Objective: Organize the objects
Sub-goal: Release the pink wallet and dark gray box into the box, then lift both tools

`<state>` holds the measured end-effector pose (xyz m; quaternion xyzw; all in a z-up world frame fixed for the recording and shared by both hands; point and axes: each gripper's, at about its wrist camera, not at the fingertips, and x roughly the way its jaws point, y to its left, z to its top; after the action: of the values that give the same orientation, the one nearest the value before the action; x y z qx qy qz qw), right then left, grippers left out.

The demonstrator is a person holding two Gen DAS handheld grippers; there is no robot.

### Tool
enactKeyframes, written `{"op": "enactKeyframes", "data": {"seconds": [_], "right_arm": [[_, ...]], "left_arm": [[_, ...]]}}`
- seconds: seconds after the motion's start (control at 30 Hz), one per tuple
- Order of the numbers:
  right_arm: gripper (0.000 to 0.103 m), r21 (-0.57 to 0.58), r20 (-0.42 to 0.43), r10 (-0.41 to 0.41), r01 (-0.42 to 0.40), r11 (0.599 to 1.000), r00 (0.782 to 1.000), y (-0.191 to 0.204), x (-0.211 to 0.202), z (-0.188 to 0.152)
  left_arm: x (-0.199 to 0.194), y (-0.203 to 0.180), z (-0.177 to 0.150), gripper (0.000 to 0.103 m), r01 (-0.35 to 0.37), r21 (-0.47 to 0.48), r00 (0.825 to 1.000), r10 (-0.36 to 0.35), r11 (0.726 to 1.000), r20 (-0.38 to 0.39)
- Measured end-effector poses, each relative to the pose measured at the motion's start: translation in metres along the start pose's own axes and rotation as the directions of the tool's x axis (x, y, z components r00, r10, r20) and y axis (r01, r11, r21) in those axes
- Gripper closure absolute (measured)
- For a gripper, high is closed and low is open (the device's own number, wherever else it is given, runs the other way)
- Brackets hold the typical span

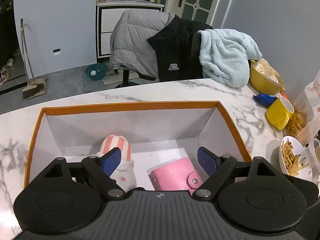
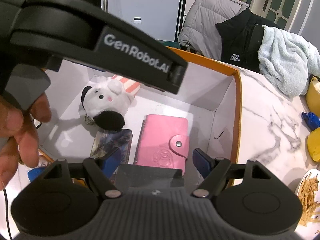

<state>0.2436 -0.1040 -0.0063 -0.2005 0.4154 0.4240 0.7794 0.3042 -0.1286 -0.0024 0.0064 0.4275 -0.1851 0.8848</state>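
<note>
Three things lay in the box (image 1: 128, 105) on the desk (image 1: 210, 92): a plush (image 2: 106, 102) at the far end, a pink wallet (image 2: 162, 140) beside it and a dark card pack (image 2: 114, 142) near the front, laid flat side by side, likely so they fit without stacking. Over the box the left gripper (image 1: 160, 160) hung with jaws spread, nothing pressed between them, which suggests a release. The right gripper (image 2: 154, 161) also hung over the box with jaws apart, gripping nothing, probably waiting for the next pick.
</note>
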Motion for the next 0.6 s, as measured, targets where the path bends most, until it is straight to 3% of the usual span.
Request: {"op": "enactKeyframes", "data": {"seconds": [0.6], "right_arm": [[0.023,0.020,0.054,-0.014,0.013,1.000,0.998,0.004,-0.023,-0.002]], "left_arm": [[-0.029,0.014,-0.005,0.004,-0.045,-0.008,0.999,0.045,0.999,0.008]]}}
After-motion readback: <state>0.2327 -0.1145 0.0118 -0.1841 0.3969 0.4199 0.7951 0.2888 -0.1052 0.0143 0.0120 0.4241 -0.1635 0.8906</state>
